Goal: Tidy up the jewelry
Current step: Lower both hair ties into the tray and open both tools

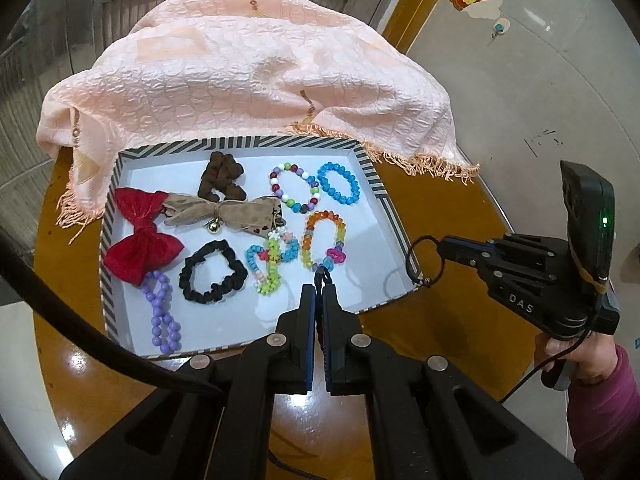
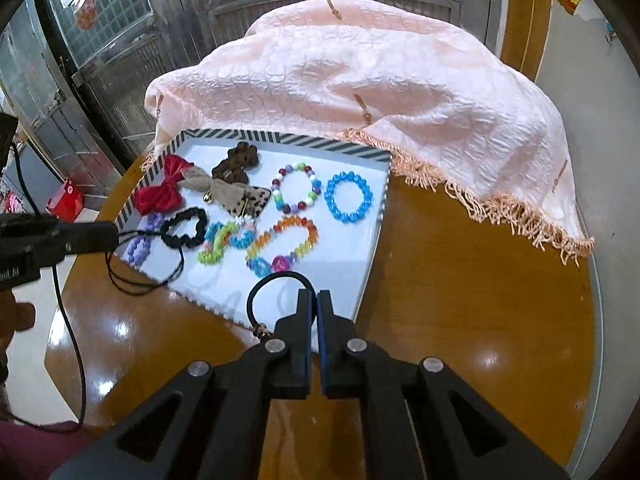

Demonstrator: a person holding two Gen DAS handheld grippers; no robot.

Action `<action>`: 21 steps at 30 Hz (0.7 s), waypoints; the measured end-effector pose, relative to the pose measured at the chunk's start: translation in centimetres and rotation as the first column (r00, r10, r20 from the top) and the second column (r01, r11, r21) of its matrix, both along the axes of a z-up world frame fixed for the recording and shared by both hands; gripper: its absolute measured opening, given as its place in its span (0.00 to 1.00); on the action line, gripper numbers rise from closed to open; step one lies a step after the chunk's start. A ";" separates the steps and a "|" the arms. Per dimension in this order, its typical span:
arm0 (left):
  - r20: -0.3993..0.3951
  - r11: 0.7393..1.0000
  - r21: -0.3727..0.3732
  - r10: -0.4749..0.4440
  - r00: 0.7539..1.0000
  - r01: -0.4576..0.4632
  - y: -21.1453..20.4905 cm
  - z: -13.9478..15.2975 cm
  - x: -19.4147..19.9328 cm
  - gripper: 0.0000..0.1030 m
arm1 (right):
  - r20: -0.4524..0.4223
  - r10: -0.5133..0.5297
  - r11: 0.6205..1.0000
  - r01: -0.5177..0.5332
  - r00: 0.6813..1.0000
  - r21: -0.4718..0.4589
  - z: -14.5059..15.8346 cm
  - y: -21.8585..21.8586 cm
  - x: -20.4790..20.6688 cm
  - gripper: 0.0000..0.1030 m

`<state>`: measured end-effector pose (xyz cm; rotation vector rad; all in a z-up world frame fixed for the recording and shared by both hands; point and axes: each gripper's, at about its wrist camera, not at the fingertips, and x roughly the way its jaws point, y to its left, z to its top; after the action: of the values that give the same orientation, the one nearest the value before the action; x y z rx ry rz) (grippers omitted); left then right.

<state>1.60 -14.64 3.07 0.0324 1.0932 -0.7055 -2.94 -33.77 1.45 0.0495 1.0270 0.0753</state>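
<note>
Both claws were clamped on thin black cords: the right claw (image 2: 314, 300) on a hair tie (image 2: 276, 280) at the tray's (image 2: 370, 236) six o'clock edge, the left claw (image 1: 319, 294) on a loop (image 2: 148, 260). Either cord could probably slip free or snag the beaded bracelets (image 2: 284, 244).

Two downward wrist views, shared tray (image 1: 384, 196)

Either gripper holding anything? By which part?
Right gripper pinches a black hair tie by its band, away from the charm. Left gripper pinches a thin black cord loop by one end.
</note>
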 end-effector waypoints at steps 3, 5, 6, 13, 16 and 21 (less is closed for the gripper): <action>-0.008 1.000 0.004 0.002 1.000 -0.002 -0.6 -0.4 0.5 0.00 | -0.010 -0.002 1.000 0.002 1.000 0.003 -0.6 -0.1 0.9 0.02; -0.022 1.000 0.004 0.006 1.000 -0.006 -1.0 -0.9 0.9 0.00 | -0.027 0.000 1.000 0.001 1.000 0.003 -1.2 -0.2 1.7 0.02; -0.028 1.000 0.004 0.007 1.000 -0.007 -1.1 -1.1 1.0 0.00 | -0.035 0.001 1.000 -0.001 0.999 0.002 -1.5 -0.2 2.0 0.02; -0.106 1.000 -0.006 0.010 0.994 -0.011 -2.4 -3.8 2.4 0.00 | -0.101 0.025 1.000 -0.027 0.995 -0.015 -4.1 -0.2 4.0 0.02; -0.143 1.000 0.004 0.028 0.989 -0.027 -2.6 -5.5 3.2 0.00 | -0.131 0.033 0.999 -0.036 0.991 -0.020 -5.3 -0.1 4.7 0.02; -0.210 0.998 0.005 0.059 0.976 -0.060 -2.3 -7.8 4.4 0.00 | -0.167 0.057 0.997 -0.066 0.984 -0.048 -6.8 0.4 5.8 0.02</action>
<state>5.96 -16.90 -4.74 -0.0774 1.2906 -0.6662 2.85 -33.38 -5.33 -0.0250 1.1966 0.1013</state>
